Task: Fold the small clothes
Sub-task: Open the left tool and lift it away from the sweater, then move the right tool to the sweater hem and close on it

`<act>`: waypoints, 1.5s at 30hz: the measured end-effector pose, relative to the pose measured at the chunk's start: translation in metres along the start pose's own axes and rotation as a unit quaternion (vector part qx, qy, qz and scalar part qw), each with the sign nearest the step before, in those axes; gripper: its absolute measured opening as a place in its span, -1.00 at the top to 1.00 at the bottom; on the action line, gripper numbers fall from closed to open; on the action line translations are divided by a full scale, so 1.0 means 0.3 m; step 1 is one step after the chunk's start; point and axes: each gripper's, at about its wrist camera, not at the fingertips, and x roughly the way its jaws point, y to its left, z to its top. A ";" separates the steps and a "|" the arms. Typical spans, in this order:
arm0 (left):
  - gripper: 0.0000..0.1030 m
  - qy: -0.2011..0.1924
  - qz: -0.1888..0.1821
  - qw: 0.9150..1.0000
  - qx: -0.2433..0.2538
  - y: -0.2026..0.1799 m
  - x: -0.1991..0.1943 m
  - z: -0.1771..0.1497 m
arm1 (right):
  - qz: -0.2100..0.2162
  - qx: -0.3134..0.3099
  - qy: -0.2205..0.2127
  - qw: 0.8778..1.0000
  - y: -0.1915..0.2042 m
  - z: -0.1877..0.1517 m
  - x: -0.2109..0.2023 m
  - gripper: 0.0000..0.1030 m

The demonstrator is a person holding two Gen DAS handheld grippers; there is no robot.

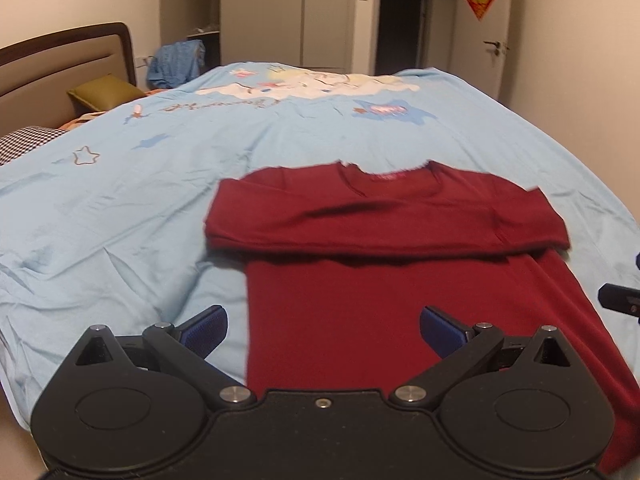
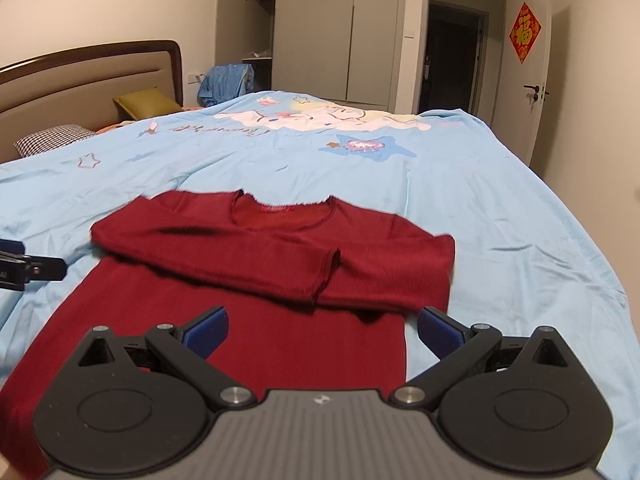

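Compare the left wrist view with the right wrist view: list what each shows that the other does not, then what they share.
Only the left wrist view: the left gripper from behind, jaws wide open and empty, and the right gripper's tip at the right edge.

Only the right wrist view: the right gripper from behind, jaws open and empty, the left gripper's tip at the left edge, and the sleeve cuff lying across the chest.

Both: the red shirt with sleeves folded across it, flat on the blue bedspread, plus headboard, wardrobe and door.
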 end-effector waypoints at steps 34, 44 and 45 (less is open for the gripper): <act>-0.98 0.077 -0.087 0.992 0.055 -0.250 -0.092 -0.322 | -0.092 -0.341 0.065 0.933 0.164 -0.601 -0.201 -0.99; -0.98 0.023 -0.122 0.992 0.013 -0.178 -0.177 -0.332 | -0.004 -0.357 0.031 0.934 0.181 -0.565 -0.267 0.03; -0.98 0.020 -0.129 0.991 0.009 -0.172 -0.184 -0.333 | 0.004 -0.350 0.032 0.936 0.184 -0.556 -0.269 0.30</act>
